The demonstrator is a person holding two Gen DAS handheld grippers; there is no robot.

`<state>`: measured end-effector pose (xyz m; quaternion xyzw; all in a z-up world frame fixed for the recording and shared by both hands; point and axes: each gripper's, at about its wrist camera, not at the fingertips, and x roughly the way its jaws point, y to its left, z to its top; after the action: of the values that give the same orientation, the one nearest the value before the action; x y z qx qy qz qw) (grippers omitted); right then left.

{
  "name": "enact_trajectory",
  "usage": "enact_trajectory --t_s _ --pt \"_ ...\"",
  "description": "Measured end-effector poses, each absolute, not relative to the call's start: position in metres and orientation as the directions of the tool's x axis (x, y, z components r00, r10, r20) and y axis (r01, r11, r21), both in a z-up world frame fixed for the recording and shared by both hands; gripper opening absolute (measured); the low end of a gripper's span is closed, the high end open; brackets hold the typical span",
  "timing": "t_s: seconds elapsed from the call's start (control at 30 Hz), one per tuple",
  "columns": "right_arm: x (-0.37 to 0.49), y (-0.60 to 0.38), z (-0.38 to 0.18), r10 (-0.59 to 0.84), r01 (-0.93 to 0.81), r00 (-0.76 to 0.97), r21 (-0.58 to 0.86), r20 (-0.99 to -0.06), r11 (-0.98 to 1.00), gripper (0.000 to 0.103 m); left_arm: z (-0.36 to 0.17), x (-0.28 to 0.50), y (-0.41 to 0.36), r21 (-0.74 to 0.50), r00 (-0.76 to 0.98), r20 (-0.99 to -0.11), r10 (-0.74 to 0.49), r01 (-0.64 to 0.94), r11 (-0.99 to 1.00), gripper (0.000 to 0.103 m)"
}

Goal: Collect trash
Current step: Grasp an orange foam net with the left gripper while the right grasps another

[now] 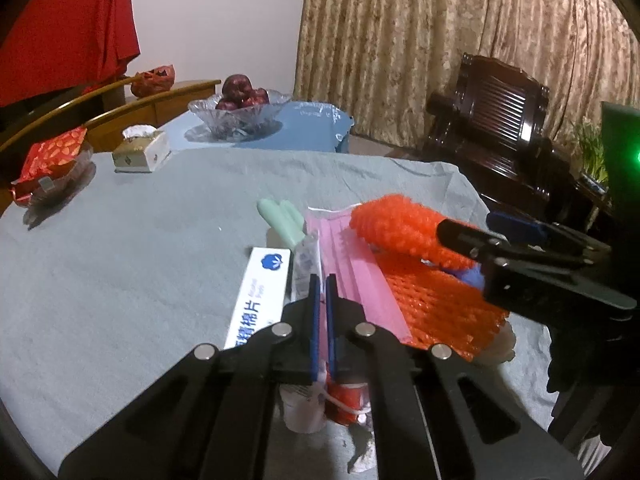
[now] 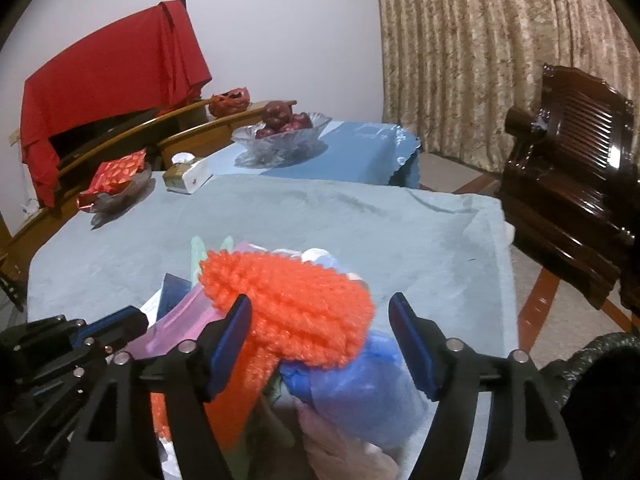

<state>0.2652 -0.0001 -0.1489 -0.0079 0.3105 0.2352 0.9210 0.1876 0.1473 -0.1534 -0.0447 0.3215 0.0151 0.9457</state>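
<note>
A heap of trash lies on the grey tablecloth (image 1: 120, 280): a pink face mask (image 1: 352, 272), a fluffy orange foam net (image 1: 400, 232) over a flat orange net (image 1: 440, 304), a white box with blue print (image 1: 260, 292) and a mint-green piece (image 1: 280, 216). My left gripper (image 1: 323, 280) is shut on the near edge of the pink mask, whose white ear loop hangs below the fingers. My right gripper (image 2: 320, 312) stands open around the orange foam net (image 2: 288, 304), above a crumpled blue bag (image 2: 360, 380). It also shows from the side in the left wrist view (image 1: 466, 223).
A glass bowl of red apples (image 1: 240, 112), a tissue box (image 1: 140, 152) and a red packet on a dish (image 1: 52, 160) stand at the far side. A dark wooden chair (image 2: 572, 184) is right of the table. A black bag's rim (image 2: 592, 380) shows at lower right.
</note>
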Motion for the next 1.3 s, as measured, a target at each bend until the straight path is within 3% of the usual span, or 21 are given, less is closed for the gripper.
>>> enact_trajectory --t_s 0.2,0.3,0.37,0.47,0.77,0.83,0.9,1.13,1.3 --pt "0.272 0.002 -0.165 0.456 -0.455 0.627 0.18 -0.631 0.872 0.068 -0.158 0.188 0.149 -0.083 0.782 -0.623 -0.005 -0.059 0.995 0.003" --pt "0.271 0.001 -0.167 0.485 -0.479 0.606 0.197 -0.631 0.856 0.05 -0.157 0.186 0.149 -0.078 0.785 -0.62 -0.001 -0.061 0.995 0.003" --pt "0.269 -0.001 -0.163 0.493 -0.493 0.61 0.19 -0.621 0.849 0.031 -0.155 0.183 0.15 -0.079 0.788 -0.615 0.0 -0.062 0.995 0.003" --pt "0.268 -0.006 -0.156 0.502 -0.497 0.62 0.194 -0.603 0.846 0.018 -0.152 0.178 0.15 -0.082 0.792 -0.61 0.001 -0.064 0.995 0.003" --pt "0.25 -0.03 -0.143 0.481 -0.454 0.671 0.201 -0.565 0.868 0.017 -0.149 0.171 0.142 -0.076 0.793 -0.61 -0.013 -0.043 0.996 0.006" --pt "0.245 -0.038 -0.142 0.451 -0.421 0.692 0.192 -0.564 0.886 0.017 -0.149 0.173 0.14 -0.087 0.791 -0.611 -0.024 -0.036 0.996 0.016" --pt "0.243 -0.046 -0.141 0.438 -0.4 0.698 0.199 -0.566 0.895 0.017 -0.148 0.174 0.137 -0.093 0.794 -0.607 -0.033 -0.03 0.995 0.036" --pt "0.235 -0.064 -0.141 0.407 -0.368 0.708 0.19 -0.577 0.91 0.017 -0.147 0.173 0.111 -0.1 0.792 -0.605 -0.083 0.028 0.995 0.041" --pt "0.226 -0.077 -0.133 0.392 -0.356 0.729 0.178 -0.561 0.917 0.017 -0.144 0.166 0.09 -0.088 0.792 -0.601 -0.107 0.067 0.994 0.058"
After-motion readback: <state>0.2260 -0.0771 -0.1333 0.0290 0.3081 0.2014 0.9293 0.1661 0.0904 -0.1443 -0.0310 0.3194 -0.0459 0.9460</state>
